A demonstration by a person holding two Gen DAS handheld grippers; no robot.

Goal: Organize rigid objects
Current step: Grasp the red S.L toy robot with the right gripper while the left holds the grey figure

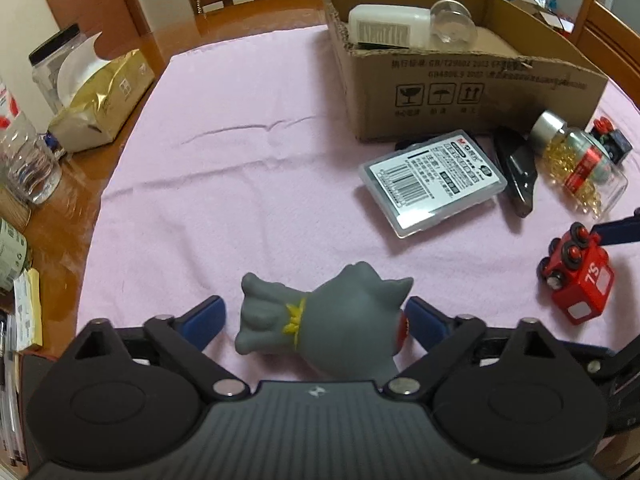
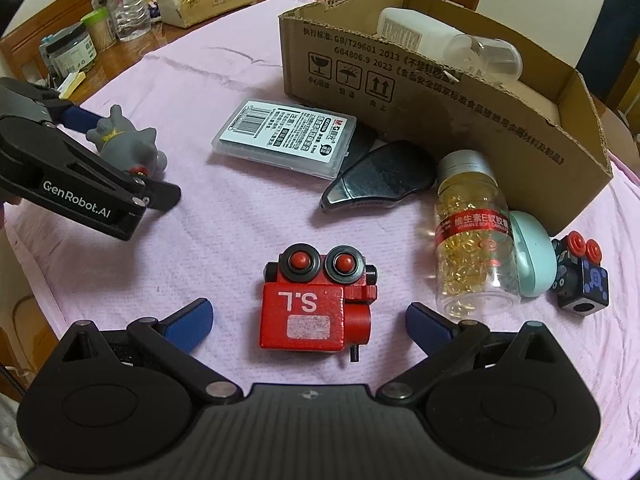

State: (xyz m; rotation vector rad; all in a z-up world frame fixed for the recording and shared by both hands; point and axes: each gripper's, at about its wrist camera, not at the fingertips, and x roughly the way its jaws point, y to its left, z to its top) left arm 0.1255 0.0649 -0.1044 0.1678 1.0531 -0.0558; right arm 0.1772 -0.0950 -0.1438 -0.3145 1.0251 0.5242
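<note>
Both grippers point steeply down at the pink cloth (image 1: pixel 248 168), each straddling a toy. Between the blue fingertips of the left gripper (image 1: pixel 316 320) lies a grey cat figure (image 1: pixel 320 328) on its side, near the cloth's near-left part. The right pad looks to be touching the cat's head, while the left pad stands clear of its paws, so the jaws are not clamped on it. The right gripper (image 2: pixel 308 318) is spread wide around a red toy train (image 2: pixel 320 304) that rests on the cloth with its wheels up; neither pad touches it.

Farther back, in the middle of the cloth, a clear plastic case (image 2: pixel 286 138) with a barcode label lies flat. Just to its right sits a dark wedge-shaped gadget (image 2: pixel 380 178), then a bottle of golden capsules (image 2: pixel 472 236) on its side. A pale green rounded object (image 2: pixel 534 258) touches the bottle, and a black and blue toy block (image 2: pixel 580 276) sits at the far right.

Beyond these stands an open cardboard box (image 2: pixel 400 92) holding a white bottle (image 1: pixel 384 26) and a clear cup (image 1: pixel 454 22). Jars and a gold tissue pack (image 1: pixel 100 96) crowd the wooden table (image 1: pixel 60 224) at the far left.
</note>
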